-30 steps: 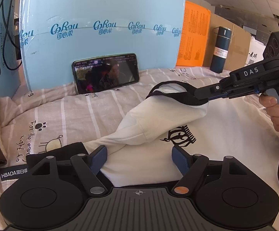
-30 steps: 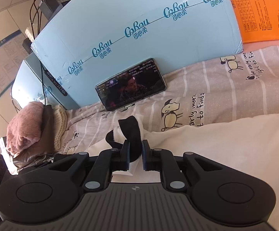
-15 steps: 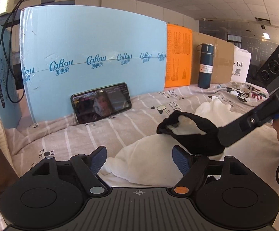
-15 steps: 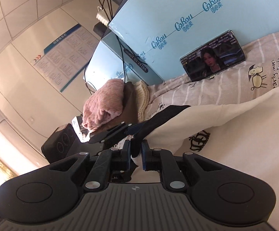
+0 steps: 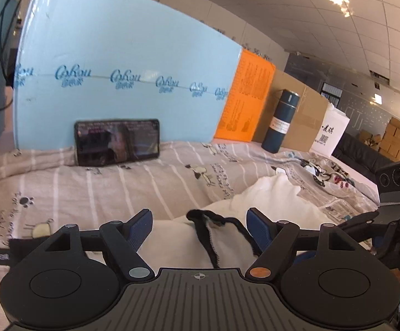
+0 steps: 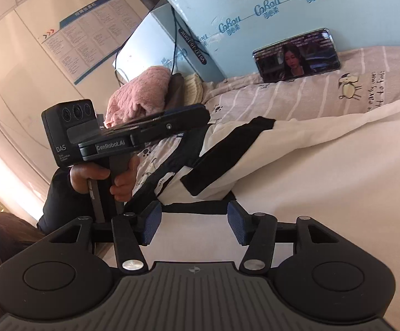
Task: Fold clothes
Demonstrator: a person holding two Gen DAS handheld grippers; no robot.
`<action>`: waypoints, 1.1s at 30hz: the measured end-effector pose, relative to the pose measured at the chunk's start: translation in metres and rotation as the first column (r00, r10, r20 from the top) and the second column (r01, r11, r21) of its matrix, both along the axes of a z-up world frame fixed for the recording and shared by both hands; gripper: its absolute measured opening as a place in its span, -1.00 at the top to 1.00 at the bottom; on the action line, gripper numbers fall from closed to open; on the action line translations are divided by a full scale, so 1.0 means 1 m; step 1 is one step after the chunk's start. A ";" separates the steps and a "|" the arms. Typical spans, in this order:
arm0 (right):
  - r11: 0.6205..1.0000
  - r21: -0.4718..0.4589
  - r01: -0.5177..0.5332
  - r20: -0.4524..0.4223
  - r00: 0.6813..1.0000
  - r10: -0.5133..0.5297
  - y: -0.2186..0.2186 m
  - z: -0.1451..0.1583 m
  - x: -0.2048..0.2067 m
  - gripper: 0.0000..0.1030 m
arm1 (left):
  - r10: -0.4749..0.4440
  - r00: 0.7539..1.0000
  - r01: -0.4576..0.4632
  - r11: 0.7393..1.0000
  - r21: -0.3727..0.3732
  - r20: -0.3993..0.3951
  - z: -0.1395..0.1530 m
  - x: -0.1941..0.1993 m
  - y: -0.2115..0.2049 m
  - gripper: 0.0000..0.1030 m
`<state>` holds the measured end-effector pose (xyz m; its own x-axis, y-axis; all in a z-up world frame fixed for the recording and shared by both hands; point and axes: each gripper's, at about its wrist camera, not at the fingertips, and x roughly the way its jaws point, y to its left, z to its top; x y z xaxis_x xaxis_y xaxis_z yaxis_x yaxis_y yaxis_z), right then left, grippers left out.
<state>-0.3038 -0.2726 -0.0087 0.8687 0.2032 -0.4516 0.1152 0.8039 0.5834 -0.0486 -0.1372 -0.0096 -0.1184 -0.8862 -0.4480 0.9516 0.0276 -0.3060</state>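
A white shirt (image 6: 324, 171) with black trim lies on the striped bedsheet (image 5: 117, 187). Its black-cuffed sleeve (image 6: 227, 154) is folded across the body. My right gripper (image 6: 194, 224) hovers just before that fold. Its jaws are opening, and only white cloth lies below the gap, with no pad pressing on it. My left gripper (image 5: 200, 229) stands open low over the shirt. The black cuff (image 5: 213, 226) shows in the gap between its blue pads (image 5: 142, 229), untouched. A hand (image 6: 103, 176) holds the left gripper's handle.
A phone (image 5: 117, 142) leans on the light blue foam board (image 5: 117, 55) at the back. An orange sheet (image 5: 246, 102), a dark blue flask (image 5: 281, 121) and a cardboard box (image 5: 307, 115) stand to the right. Pink and cream knitwear (image 6: 142, 93) is piled at the left.
My right gripper carried the black cuff leftward across the shirt, then opened and let it drop. The sleeve now rests folded over. My left gripper rose a little and stayed open.
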 end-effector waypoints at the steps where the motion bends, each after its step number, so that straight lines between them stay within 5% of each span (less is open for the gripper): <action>1: 0.999 0.002 0.042 0.004 0.999 -0.042 -0.007 0.000 -0.009 -0.03 | -0.019 1.000 0.019 0.999 0.030 -0.020 -0.004 -0.003 -0.008 -0.48; 6: 0.968 0.060 0.244 0.020 0.969 -0.246 -0.038 -0.006 -0.046 -0.06 | -0.036 0.999 0.035 0.993 0.116 0.008 -0.016 -0.023 -0.032 -0.41; 9: 0.942 0.095 0.321 0.031 0.945 -0.325 -0.050 -0.012 -0.060 -0.08 | -0.036 0.994 0.020 0.989 0.145 0.107 -0.020 -0.036 -0.039 0.21; 10: 0.935 0.104 0.339 0.029 0.939 -0.343 -0.053 -0.014 -0.062 -0.08 | -0.044 0.984 0.021 0.991 0.135 0.175 -0.018 -0.041 -0.039 0.64; 11: 0.928 0.113 0.355 0.028 0.933 -0.360 -0.055 -0.015 -0.064 -0.08 | -0.051 0.970 0.022 0.993 0.120 0.238 -0.016 -0.046 -0.037 0.84; 13: 0.916 0.133 0.378 0.026 0.923 -0.384 -0.060 -0.018 -0.066 -0.08 | -0.058 0.938 0.040 0.998 0.057 0.342 -0.009 -0.054 -0.030 0.86; 15: 0.905 0.155 0.396 0.023 0.915 -0.404 -0.065 -0.020 -0.069 -0.08 | -0.092 0.858 0.119 0.993 -0.023 0.505 0.001 -0.071 -0.015 0.86; 21: 0.870 0.227 0.437 0.043 0.888 -0.457 -0.077 -0.021 -0.079 -0.21 | -0.331 0.562 0.444 0.894 0.061 0.758 -0.005 -0.115 0.035 0.86; 22: 0.860 0.230 0.456 0.044 0.878 -0.477 -0.081 -0.021 -0.081 -0.22 | -0.367 0.522 0.473 0.876 0.097 0.770 -0.011 -0.119 0.041 0.86; 24: 0.837 0.238 0.494 0.045 0.855 -0.517 -0.088 -0.020 -0.085 -0.22 | -0.397 0.485 0.481 0.865 0.142 0.779 -0.024 -0.125 0.050 0.86; 27: 0.799 0.245 0.549 0.048 0.816 -0.576 -0.099 -0.018 -0.091 -0.22 | -0.389 0.511 0.451 0.881 0.146 0.766 -0.036 -0.125 0.053 0.84; 30: 0.763 0.251 0.596 0.056 0.778 -0.626 -0.116 -0.009 -0.094 -0.22 | -0.333 0.603 0.393 0.915 0.094 0.725 -0.034 -0.116 0.050 0.68; 33: 0.756 0.291 0.587 0.047 0.780 -0.624 -0.128 -0.006 -0.087 -0.29 | -0.287 0.690 0.341 0.939 0.050 0.665 -0.024 -0.114 0.042 0.18</action>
